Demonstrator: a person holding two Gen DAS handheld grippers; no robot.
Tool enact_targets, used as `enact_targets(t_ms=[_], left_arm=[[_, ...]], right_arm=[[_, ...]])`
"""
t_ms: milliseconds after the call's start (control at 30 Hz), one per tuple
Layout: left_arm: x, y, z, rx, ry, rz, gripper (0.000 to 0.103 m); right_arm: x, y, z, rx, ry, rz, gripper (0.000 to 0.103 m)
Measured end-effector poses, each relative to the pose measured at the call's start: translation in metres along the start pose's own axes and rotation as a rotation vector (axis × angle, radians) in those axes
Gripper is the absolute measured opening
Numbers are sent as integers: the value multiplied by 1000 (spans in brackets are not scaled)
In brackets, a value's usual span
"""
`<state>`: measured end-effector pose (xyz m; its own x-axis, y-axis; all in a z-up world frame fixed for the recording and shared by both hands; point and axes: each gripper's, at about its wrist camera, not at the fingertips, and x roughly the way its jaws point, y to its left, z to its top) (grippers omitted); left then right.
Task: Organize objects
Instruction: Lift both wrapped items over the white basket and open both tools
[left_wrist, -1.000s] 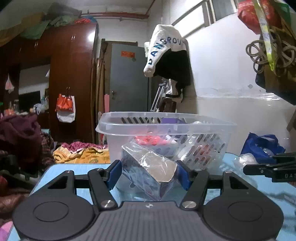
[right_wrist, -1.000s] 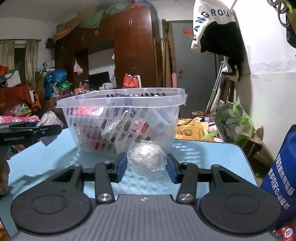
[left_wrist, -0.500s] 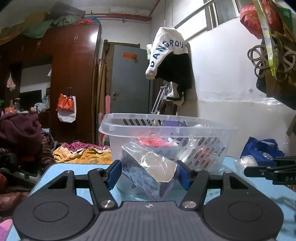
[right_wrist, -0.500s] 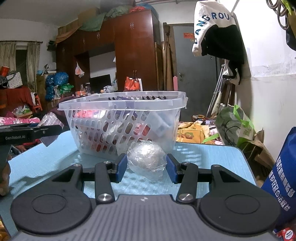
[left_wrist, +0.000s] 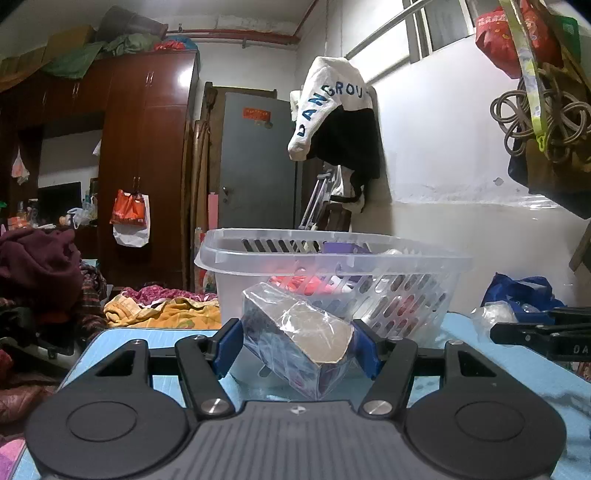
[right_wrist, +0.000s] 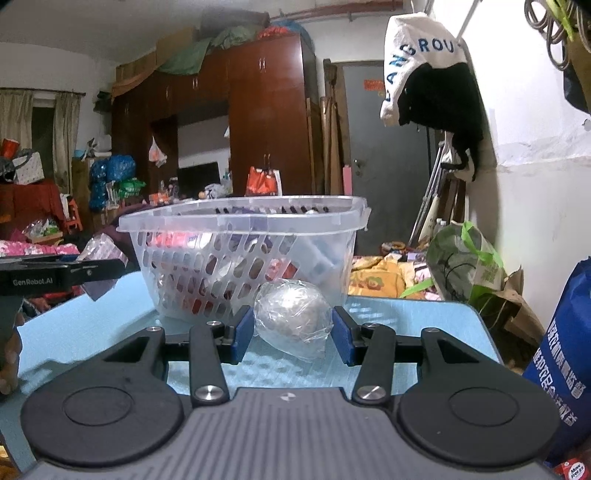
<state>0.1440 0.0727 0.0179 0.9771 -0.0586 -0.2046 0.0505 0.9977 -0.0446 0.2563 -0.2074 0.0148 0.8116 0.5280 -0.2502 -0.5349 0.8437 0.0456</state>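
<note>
My left gripper (left_wrist: 297, 341) is shut on a plastic-wrapped box (left_wrist: 295, 341), blue-printed with a brown cardboard end, held tilted just in front of the clear slotted basket (left_wrist: 332, 258). In the right wrist view my right gripper (right_wrist: 293, 330) is shut on a round silvery ball in clear wrap (right_wrist: 291, 314), close to the basket (right_wrist: 243, 225), which holds several red, purple and white packets. The left gripper (right_wrist: 62, 275) with its wrapped box (right_wrist: 101, 254) shows at the left edge of that view. The right gripper's fingers (left_wrist: 535, 334) show at the right edge of the left wrist view.
The basket stands on a light blue table (right_wrist: 406, 314). A blue printed bag (right_wrist: 565, 354) stands at the table's right edge, and a green-and-white bag (right_wrist: 461, 266) sits beyond it. A white wall (left_wrist: 443, 147) with hanging clothes runs along the right. Wardrobes (left_wrist: 147, 147) stand behind.
Both grippers keep their grips and hardly move. The views have tipped a little, so the basket sits slightly lower in both frames.
</note>
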Motion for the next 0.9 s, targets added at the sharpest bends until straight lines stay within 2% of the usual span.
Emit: enact_targets(t_ms=[167, 233, 333, 433, 500, 600, 700, 767, 833, 900], left_arm=[[-11, 3, 2, -20, -52, -37, 67], [-20, 4, 7, -38, -97, -64, 67], [-29, 0, 24, -51, -164, -107, 67], [-24, -10, 58, -36, -185, -132, 67], [-13, -15, 79, -38, -169, -128, 67], [20, -16, 101, -56, -92, -115, 67], [57, -14, 109, -73, -3, -111, 67], [74, -9, 108, -88, 41, -95, 69], [85, -3, 105, -107, 59, -53, 89], [92, 2, 100, -117, 85, -24, 91]], right_arm=[[-5, 0, 0, 3, -34, -3, 49], [-17, -2, 2, 31, -111, 1, 49], [-29, -2, 22, 70, -173, 58, 49], [-26, 10, 61, 31, -213, 58, 49], [-11, 16, 88, 11, -200, 60, 49], [28, 16, 117, 0, -134, 48, 49], [66, 15, 128, -23, -56, -9, 49], [83, 12, 128, -21, -16, -9, 55], [91, 12, 125, -43, -13, -20, 82], [89, 14, 121, -65, -48, -57, 100]])
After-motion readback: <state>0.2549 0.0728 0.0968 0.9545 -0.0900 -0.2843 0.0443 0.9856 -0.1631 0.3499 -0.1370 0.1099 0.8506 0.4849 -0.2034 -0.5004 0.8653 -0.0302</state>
